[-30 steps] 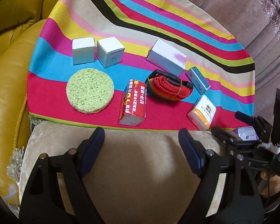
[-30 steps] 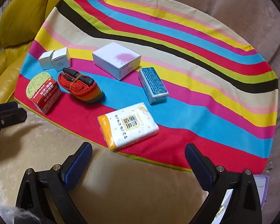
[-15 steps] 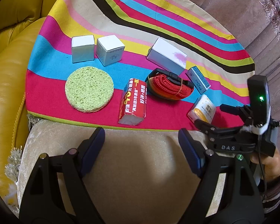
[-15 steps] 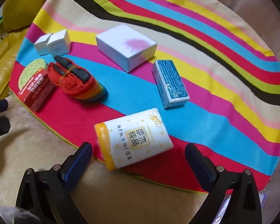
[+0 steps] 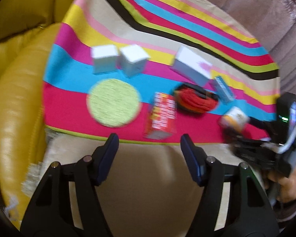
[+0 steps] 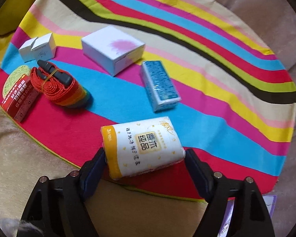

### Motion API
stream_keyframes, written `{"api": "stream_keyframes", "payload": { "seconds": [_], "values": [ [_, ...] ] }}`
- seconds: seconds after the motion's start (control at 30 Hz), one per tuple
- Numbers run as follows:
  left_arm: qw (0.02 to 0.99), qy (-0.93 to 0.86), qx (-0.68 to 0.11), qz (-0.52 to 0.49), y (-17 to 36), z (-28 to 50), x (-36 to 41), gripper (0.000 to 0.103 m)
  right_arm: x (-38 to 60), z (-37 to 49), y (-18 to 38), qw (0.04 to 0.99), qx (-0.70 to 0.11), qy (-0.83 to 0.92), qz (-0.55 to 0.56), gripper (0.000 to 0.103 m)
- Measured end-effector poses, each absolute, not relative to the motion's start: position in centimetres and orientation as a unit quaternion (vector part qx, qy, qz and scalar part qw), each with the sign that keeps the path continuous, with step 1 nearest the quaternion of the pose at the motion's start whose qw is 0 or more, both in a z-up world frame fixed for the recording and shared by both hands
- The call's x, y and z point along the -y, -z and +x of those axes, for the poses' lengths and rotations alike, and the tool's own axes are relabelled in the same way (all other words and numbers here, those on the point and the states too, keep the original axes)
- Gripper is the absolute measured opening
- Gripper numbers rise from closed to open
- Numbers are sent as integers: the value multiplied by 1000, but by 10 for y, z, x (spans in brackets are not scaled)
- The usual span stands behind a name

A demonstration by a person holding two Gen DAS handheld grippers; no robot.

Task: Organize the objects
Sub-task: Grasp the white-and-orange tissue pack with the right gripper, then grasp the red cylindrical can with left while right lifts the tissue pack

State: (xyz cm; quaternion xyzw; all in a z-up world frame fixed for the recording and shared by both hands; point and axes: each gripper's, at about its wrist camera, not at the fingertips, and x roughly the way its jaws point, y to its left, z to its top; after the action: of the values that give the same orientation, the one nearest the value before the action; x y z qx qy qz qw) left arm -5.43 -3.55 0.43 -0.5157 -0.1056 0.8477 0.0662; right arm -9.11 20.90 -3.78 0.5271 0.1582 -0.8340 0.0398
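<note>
A white and yellow tissue pack (image 6: 146, 146) lies at the near edge of the striped cloth (image 6: 217, 45). My right gripper (image 6: 146, 154) is closing on it, and both pads touch the pack's ends. The blurred left wrist view shows the same pack (image 5: 234, 116) in front of the right tool. My left gripper (image 5: 149, 138) hangs over the beige cushion (image 5: 148, 177), its jaws closing with nothing between them. A red pack (image 5: 163, 114) lies just beyond its tips. Further out on the cloth are a green round sponge (image 5: 113, 102) and an orange strap roll (image 6: 57, 86).
Also on the cloth are a blue pack (image 6: 159, 83), a white box with a pink stain (image 6: 112, 47) and two small white boxes (image 6: 39, 47). A yellow leather sofa arm (image 5: 15, 79) rises at the left. A purple packet (image 6: 270, 201) peeks out at the lower right.
My right gripper has come forward and down and narrowed around the tissue pack. The left gripper's jaws have drawn closer together, and its view is now blurred.
</note>
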Motion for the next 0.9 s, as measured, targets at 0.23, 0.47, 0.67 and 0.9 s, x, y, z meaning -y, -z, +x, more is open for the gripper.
{"api": "stream_keyframes", "payload": {
  "seconds": [0.23, 0.47, 0.67, 0.9],
  "values": [
    [44, -827, 29, -560, 17, -70, 36, 69, -222, -89, 36, 31, -137, 842, 521, 79],
    [80, -827, -18, -557, 19, -88, 10, 67, -217, -94, 38, 34, -131, 842, 522, 79],
    [126, -826, -33, -548, 18, -100, -13, 67, -220, -93, 38, 33, -127, 843, 522, 79],
    [165, -820, -28, -547, 16, -107, -13, 67, -220, -92, 37, 33, -124, 843, 522, 79]
  ]
}}
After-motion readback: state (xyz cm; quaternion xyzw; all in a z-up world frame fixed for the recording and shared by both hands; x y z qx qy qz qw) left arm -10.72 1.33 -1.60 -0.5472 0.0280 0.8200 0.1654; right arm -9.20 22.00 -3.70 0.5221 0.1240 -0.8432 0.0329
